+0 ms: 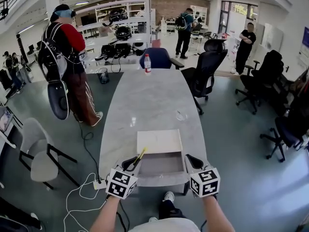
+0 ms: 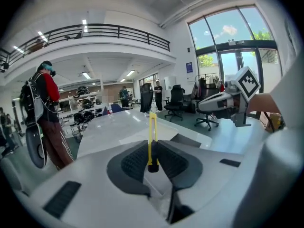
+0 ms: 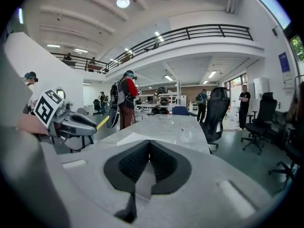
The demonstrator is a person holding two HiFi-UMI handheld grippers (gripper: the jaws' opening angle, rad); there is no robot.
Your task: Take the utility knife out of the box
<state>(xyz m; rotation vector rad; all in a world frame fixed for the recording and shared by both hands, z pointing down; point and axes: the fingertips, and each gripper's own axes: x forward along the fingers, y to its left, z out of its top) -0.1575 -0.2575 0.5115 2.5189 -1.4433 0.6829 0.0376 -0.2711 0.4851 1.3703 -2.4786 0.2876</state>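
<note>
Head view looks down on a long pale grey marble-patterned table [image 1: 145, 95]. At its near end lies a shallow open box [image 1: 161, 168] with a grey inside, its white lid folded flat beyond it.

The left gripper [image 1: 133, 162] is at the box's near left corner. The right gripper [image 1: 190, 159] is just beside the box's right wall, with its ribbed black pads pressed together and nothing between them.

In the left gripper view, that gripper [image 2: 153, 156] is clamped on the slim yellow utility knife [image 2: 152, 137]. It pinches the knife low, near its dark end, and the rest stands up past the pads. The knife looks raised over the box's left edge, not lying inside.

The step in hand seems to be carrying the knife clear. Because the hold is so low, the long free end could swing, so the squeeze should be kept firm and the wrist steady. The knife should pass well over the box wall and go down on bare table to the left. Whether a blade is out I cannot tell, so the free end is best kept pointing away from the other gripper.
</note>
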